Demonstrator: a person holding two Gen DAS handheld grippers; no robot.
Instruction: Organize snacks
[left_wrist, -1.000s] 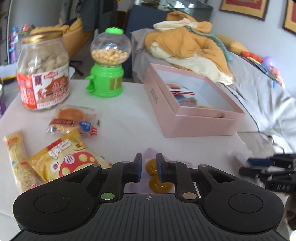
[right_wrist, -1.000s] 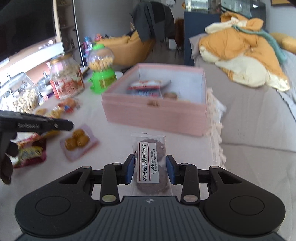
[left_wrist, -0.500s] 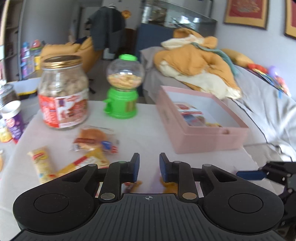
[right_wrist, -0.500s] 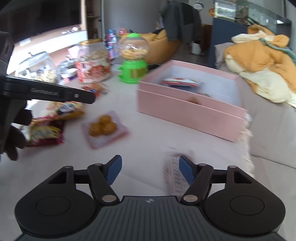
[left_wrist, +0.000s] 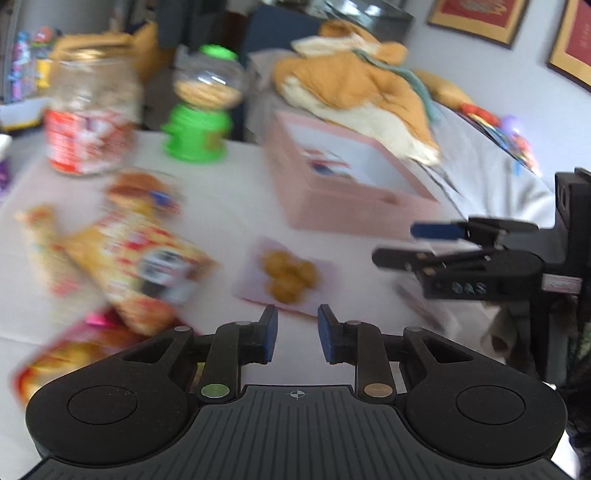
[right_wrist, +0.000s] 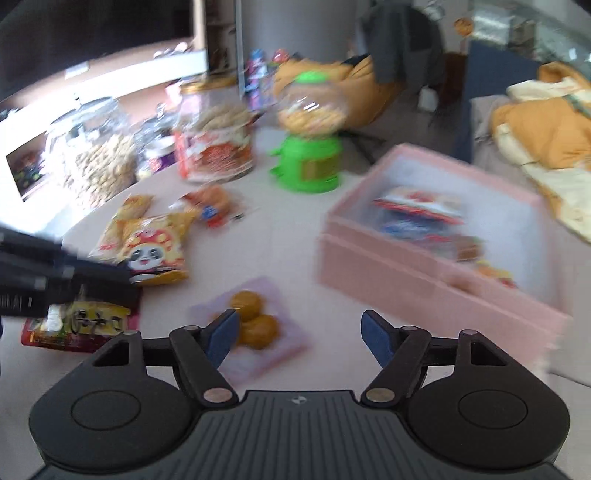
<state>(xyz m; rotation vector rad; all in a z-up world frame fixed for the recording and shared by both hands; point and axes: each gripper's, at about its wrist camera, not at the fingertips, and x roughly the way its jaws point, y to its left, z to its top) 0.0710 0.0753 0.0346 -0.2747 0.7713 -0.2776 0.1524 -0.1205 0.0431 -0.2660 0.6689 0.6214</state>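
A clear pack of round golden pastries (left_wrist: 286, 275) lies on the white table, also in the right wrist view (right_wrist: 255, 321). My left gripper (left_wrist: 295, 332) is open and empty, just short of the pack. My right gripper (right_wrist: 299, 332) is wide open and empty above the table; its left finger overlaps the pack. It shows from the side in the left wrist view (left_wrist: 436, 243). The open pink box (left_wrist: 351, 192) holds several snack packs (right_wrist: 417, 210). A yellow panda chip bag (right_wrist: 151, 251), a bun pack (right_wrist: 212, 201) and a red pack (right_wrist: 77, 325) lie to the left.
A peanut jar with a red label (right_wrist: 214, 144), a green candy dispenser (right_wrist: 308, 147) and a big glass jar (right_wrist: 96, 158) stand at the table's far side. A bed with an orange blanket (left_wrist: 354, 88) lies behind the box. A flat wrapped snack (left_wrist: 421, 299) lies under the right gripper.
My right gripper let go of the brown biscuit pack, opened wide and swung left toward the pastries. My left gripper opened, released the pastry pack and drew back from it.
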